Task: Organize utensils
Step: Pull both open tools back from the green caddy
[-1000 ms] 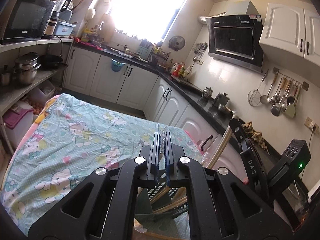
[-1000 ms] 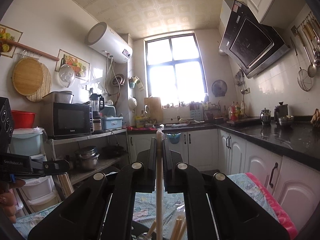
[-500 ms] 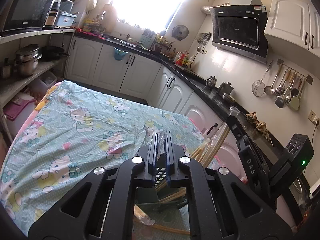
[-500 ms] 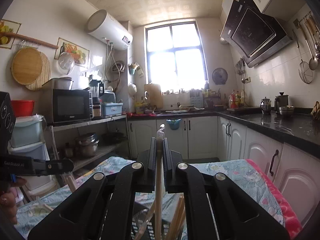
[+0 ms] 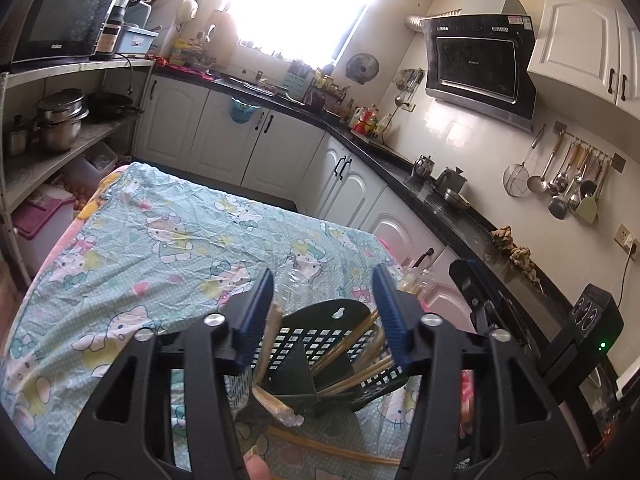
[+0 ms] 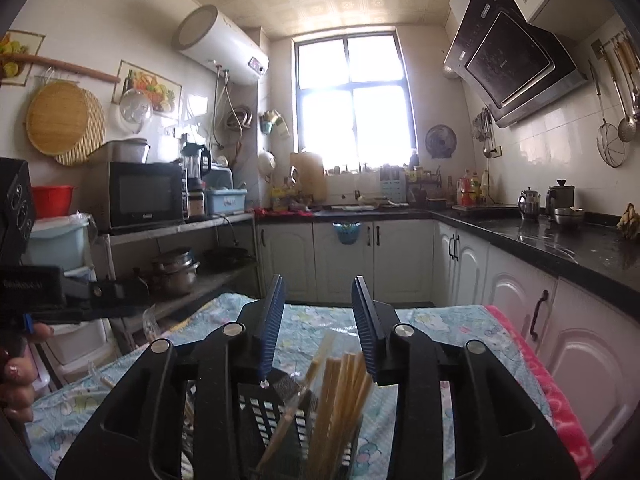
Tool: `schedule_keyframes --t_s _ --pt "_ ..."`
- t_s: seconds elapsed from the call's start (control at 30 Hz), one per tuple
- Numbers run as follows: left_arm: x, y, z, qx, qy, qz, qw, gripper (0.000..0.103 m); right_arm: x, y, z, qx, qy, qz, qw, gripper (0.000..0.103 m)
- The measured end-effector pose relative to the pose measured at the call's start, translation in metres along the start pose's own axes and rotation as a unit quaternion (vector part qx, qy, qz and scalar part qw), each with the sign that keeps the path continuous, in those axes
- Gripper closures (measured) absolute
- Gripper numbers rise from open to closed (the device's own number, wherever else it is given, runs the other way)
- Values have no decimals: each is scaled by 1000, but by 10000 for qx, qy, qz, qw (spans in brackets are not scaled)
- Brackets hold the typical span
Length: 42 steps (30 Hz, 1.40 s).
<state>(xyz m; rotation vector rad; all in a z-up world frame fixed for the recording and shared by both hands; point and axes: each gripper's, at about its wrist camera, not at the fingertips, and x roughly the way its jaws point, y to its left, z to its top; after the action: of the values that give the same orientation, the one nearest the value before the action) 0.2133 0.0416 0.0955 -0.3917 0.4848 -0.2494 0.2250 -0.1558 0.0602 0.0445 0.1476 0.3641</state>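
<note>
Left wrist: both ribbed grippers point(image 5: 323, 300) point(image 6: 319, 312) opening, released; wooden chopsticks point(image 6: 340, 392) in slotted plastic holder point(image 5: 320, 344).

Each camera rides its own gripper and looks forward between the two fingers. The left wrist view tilts down over the cartoon-print tablecloth point(image 5: 152, 248); the right wrist view faces almost level toward the window point(image 6: 354, 96). Both sit close above the black utensil basket point(image 5: 320, 344), which they share.
</note>
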Motion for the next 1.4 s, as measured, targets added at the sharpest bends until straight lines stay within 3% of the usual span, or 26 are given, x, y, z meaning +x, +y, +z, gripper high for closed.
schedule_keyframes --t_s 0.43,0.53,0.83,1.4 --pt "-33 5 -10 -155 -16 20 9999 15 -28 -1 0 118 381 -3 9992 54" --pt "-41 6 -14 -171 -45 50 9998 12 -35 1 0 118 433 30 9990 51" --pt "-58 13 -30 -185 1 181 9997 11 -55 7 -8 100 612 122 9980 45" --pt "-61 38 -63 -351 338 522 9974 11 -65 37 -25 -305 944 527 9937 43"
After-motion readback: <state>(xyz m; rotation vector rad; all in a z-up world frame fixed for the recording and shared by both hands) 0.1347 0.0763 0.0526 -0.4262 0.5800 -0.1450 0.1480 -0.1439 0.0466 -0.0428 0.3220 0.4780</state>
